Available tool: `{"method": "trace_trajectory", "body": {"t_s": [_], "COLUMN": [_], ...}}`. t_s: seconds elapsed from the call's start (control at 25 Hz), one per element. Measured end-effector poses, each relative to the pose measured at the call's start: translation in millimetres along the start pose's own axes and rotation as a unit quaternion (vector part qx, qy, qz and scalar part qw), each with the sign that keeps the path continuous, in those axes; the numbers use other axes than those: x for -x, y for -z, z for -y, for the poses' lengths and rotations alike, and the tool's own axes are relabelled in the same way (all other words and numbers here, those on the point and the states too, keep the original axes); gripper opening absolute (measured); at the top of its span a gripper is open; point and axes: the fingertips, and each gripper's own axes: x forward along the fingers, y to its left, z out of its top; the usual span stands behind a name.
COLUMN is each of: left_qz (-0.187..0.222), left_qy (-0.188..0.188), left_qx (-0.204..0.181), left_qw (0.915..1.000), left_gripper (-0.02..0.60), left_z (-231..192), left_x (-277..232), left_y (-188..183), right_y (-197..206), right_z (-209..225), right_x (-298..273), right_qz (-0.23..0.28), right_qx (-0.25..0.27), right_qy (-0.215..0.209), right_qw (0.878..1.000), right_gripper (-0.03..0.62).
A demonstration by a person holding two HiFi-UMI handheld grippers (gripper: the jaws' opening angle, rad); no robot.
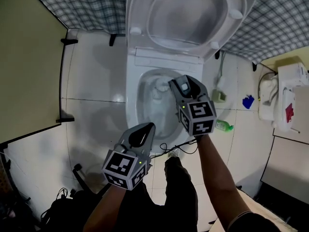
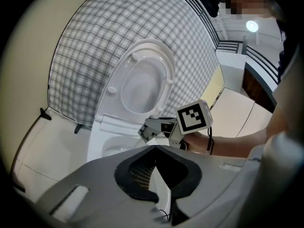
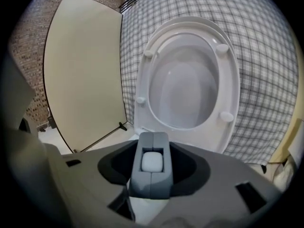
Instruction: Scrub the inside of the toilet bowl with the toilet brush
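The white toilet bowl (image 1: 133,93) stands with its seat and lid (image 1: 188,13) raised against the checked wall. My right gripper (image 1: 177,87) hangs over the bowl's right side, shut on the grey handle (image 3: 152,177) of the toilet brush. A whitish brush head (image 1: 157,87) shows down in the bowl. The handle's end, with a white oval set into it, fills the gap between the jaws in the right gripper view. My left gripper (image 1: 147,128) waits at the bowl's near rim, tips together, with nothing in it. It sees the right gripper (image 2: 154,127) just ahead.
A beige stall partition (image 1: 29,62) runs along the left. To the right of the toilet are a grey holder with a stick (image 1: 219,94), a green bottle (image 1: 223,125), a blue object (image 1: 247,102) and a white box (image 1: 285,95). Cables (image 1: 169,151) and my leg lie near the bowl.
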Motion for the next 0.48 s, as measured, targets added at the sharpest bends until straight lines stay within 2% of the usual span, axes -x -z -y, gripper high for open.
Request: {"method": "trace_trajectory", "body": {"t_s": [0.24,0.48], "left_qz": [0.000,-0.001], "left_qy": [-0.005,-0.015], "left_qx": [-0.001,0.000], "left_qw": [1.0000,0.9999], "left_gripper": [-0.012,-0.012], "left_z": [-3.2,-15.5], "left_x": [0.0,2.7], "left_y": [-7.1,-5.8], "right_y": [-26.6,-0.8], "right_z": [-15.3,-35.9], "right_x": [-12.2,-29.0], "right_qz": [0.035,0.017], "right_qx": [-0.041,-0.054], "right_qy": [-0.023,-0.042], "right_qw": [0.998,0.998], "right_gripper": [0.201,0.201]}}
